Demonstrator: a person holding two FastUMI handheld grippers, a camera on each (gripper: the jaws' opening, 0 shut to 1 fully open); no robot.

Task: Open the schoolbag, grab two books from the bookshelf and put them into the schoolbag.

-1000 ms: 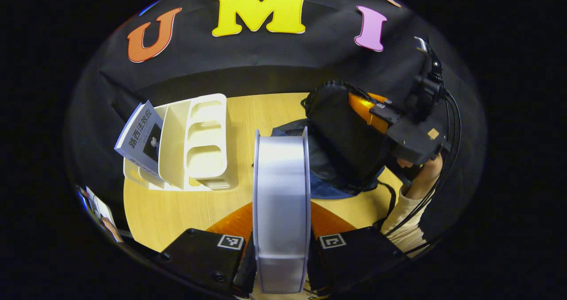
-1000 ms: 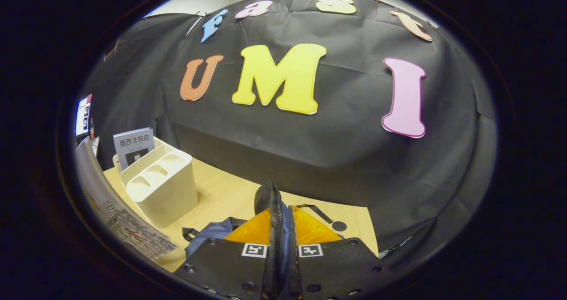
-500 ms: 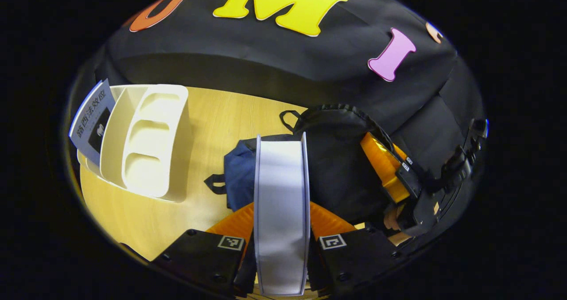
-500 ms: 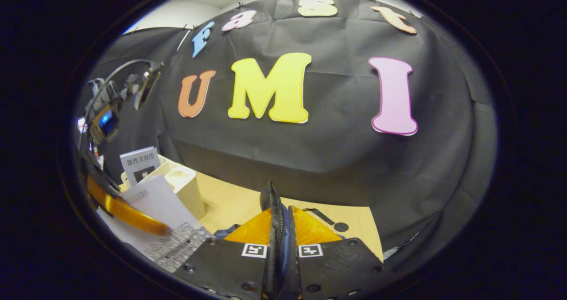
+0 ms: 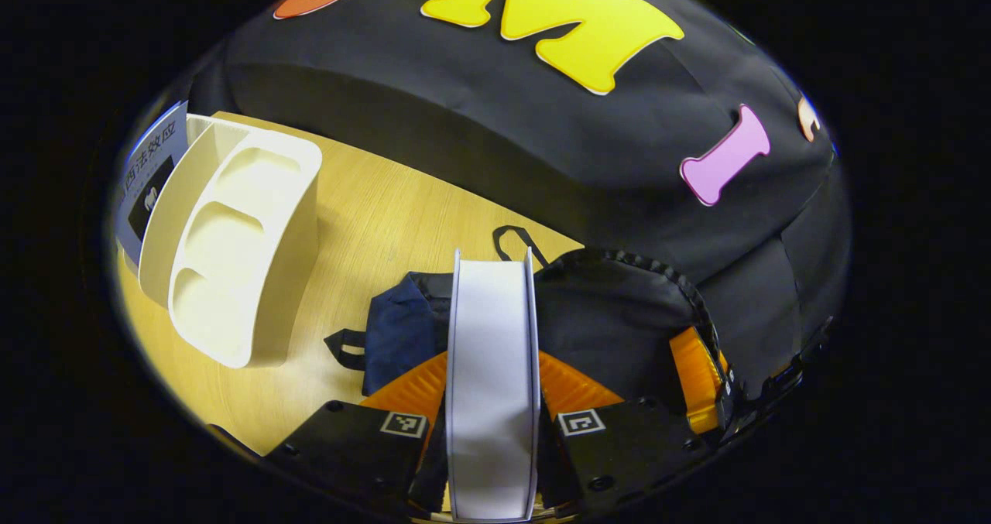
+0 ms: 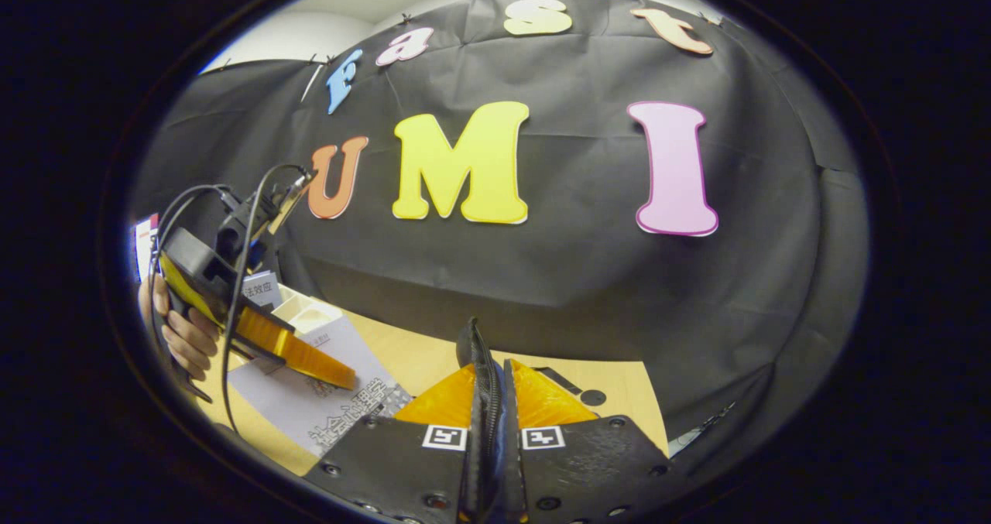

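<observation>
Your left gripper [image 5: 492,423] is clamped on a white book [image 5: 492,369], both orange fingers pressed against its covers, the book standing on edge with its page block facing the camera. Take the schoolbag [image 5: 604,323] as your landmark: the book's far end sits over the near side of the bag, in front of its dark open mouth, with the bag's navy fabric bunched just to the left of the book and a black loop lying on the wooden table [image 5: 372,214] just beyond. Well to the left of the schoolbag stands the cream bookshelf [image 5: 232,238], its scooped compartments facing up, and a second book [image 5: 147,183] with a grey-blue cover leans in the slot on the side of the bookshelf farthest from the bag. Your right gripper [image 6: 492,446] is closed on the schoolbag's zippered rim [image 6: 484,385], the two fingers pinching the black edge so it stands upright between them; in the left gripper view that gripper shows at the right edge of the bag. In the right gripper view, your hand [image 6: 186,330] holds the left gripper to the left of the bag.
</observation>
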